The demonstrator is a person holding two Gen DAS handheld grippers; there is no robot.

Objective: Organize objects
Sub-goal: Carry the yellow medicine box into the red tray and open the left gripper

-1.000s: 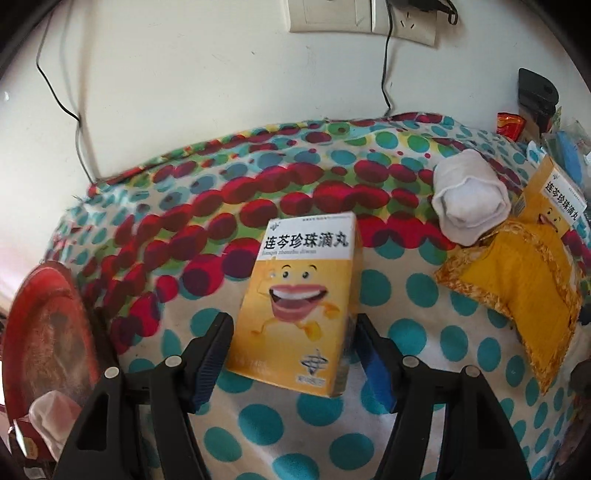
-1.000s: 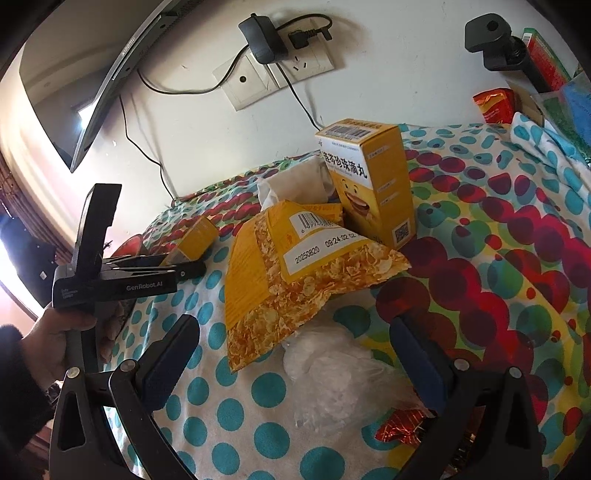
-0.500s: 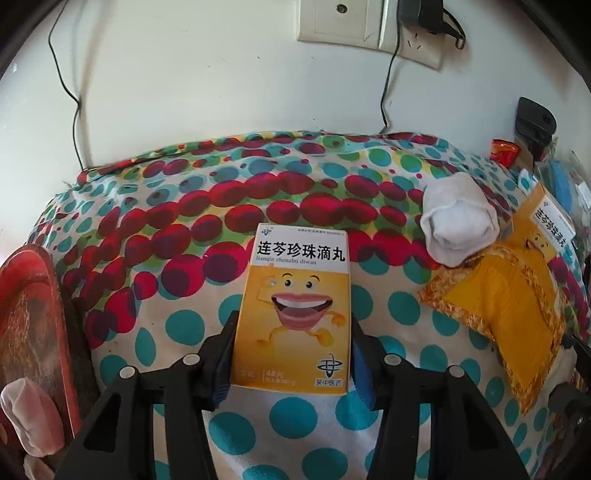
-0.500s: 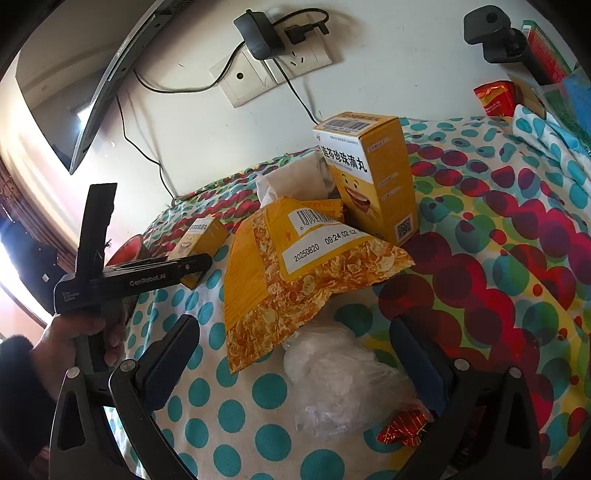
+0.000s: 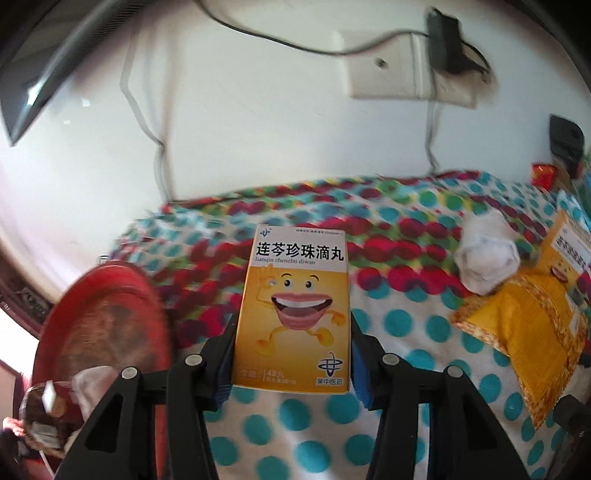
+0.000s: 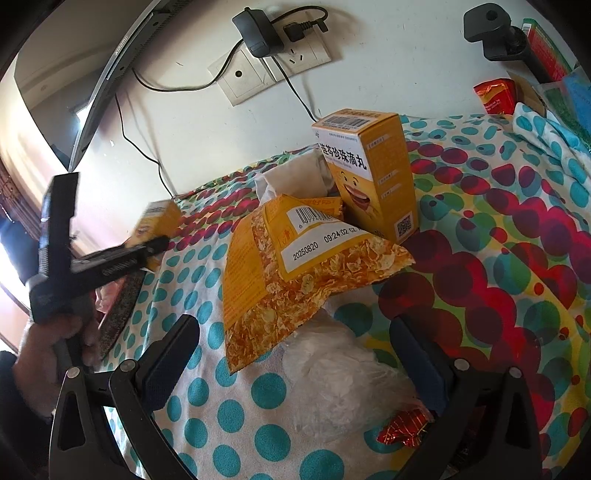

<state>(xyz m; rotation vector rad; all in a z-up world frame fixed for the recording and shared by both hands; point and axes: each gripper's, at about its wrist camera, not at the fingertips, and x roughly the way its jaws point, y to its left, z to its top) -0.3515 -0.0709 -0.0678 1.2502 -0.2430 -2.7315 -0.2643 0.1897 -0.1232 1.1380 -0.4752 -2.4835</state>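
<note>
A yellow medicine box (image 5: 295,310) with a cartoon mouth is clamped between the pads of my left gripper (image 5: 293,332) and held clear above the dotted tablecloth (image 5: 406,325). In the right wrist view that box (image 6: 155,221) and the left gripper (image 6: 110,262) sit at the left, held by a person's hand (image 6: 44,343). My right gripper (image 6: 295,332) is open and low over a clear plastic bag (image 6: 332,365). Beyond it lie a yellow snack bag (image 6: 295,266), a second, upright medicine box (image 6: 373,177) and a white cloth (image 6: 291,177).
A red plate (image 5: 103,317) with scraps lies at the table's left edge. A red foil candy (image 6: 402,428) sits by my right finger. The wall with a socket and charger (image 6: 258,33) closes the back. A monitor (image 6: 74,74) stands at the left, a red packet (image 6: 495,96) at the back right.
My left gripper closed onto the medicine box, then lifted it off the cloth and tipped upward, so more wall shows. The right gripper has not moved.
</note>
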